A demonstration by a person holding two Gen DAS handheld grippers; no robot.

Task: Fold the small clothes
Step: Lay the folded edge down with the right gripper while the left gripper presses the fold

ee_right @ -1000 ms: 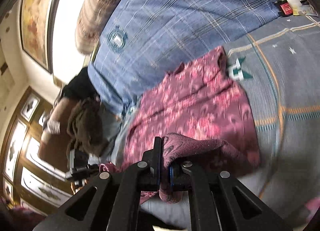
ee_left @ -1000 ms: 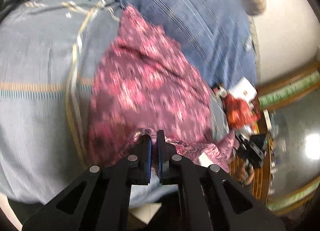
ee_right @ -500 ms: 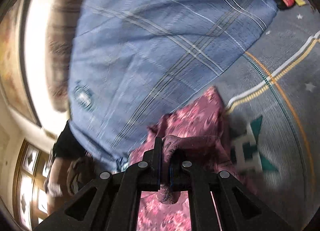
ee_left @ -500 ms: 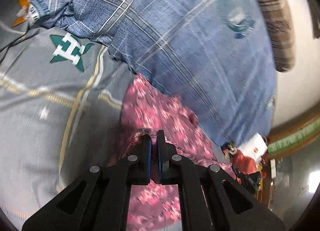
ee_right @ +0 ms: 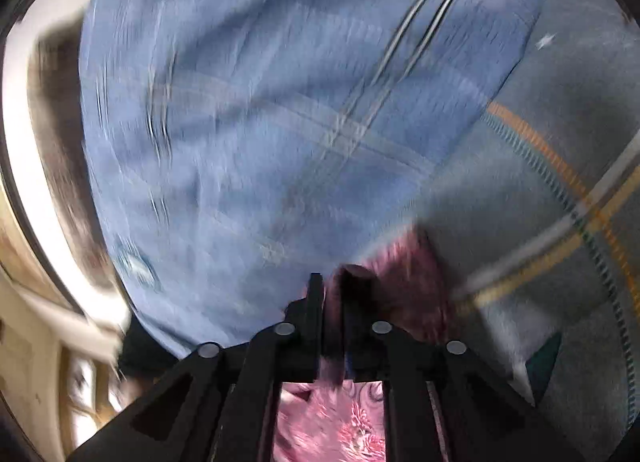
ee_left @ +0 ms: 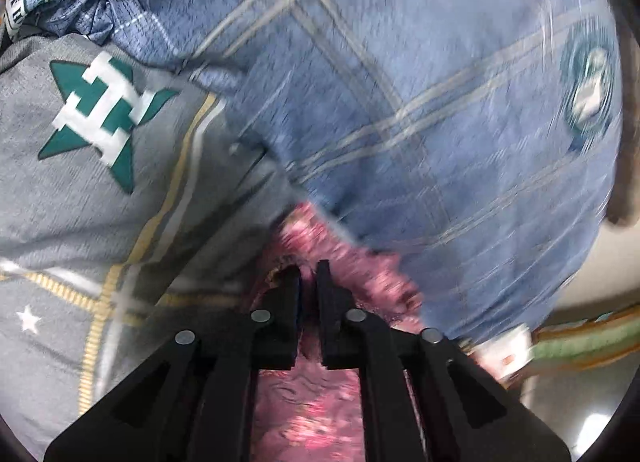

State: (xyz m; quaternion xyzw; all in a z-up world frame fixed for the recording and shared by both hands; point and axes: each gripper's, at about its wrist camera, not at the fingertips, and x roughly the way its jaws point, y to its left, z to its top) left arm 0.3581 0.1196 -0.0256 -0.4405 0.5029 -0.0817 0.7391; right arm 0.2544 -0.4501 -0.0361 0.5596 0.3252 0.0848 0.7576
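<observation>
- Left wrist view: the left black two-finger gripper [ee_left: 307, 274] is pointed steeply down at the bed, its fingers reaching over the far edge of the pink floral patterned cloth garment [ee_left: 352, 270].
- Its jaws are seen narrow and opening, with a slim gap between them; a fold of the garment is seen in that gap, but whether the pads press on it cannot be told through the blur.
- The garment is laid under and ahead of the gripper, where the grey bedsheet with yellow stripes and a green star emblem [ee_left: 92, 198] meets the blue plaid blanket [ee_left: 420, 102].
- Only here are the green star emblem and the round green badge on the blanket shown sharply.
- Right wrist view: the right black two-finger gripper [ee_right: 330, 282] is pointed less steeply, toward the blue plaid blanket [ee_right: 280, 122].
- Its jaws are opening, and a dark pink fold of the garment [ee_right: 404, 286] is draped over the right finger and hangs between the two.
- Only here are a pale wall and brown frame at the left edge shown, and the grey bedsheet [ee_right: 520, 222] with orange stripes at the right.
</observation>
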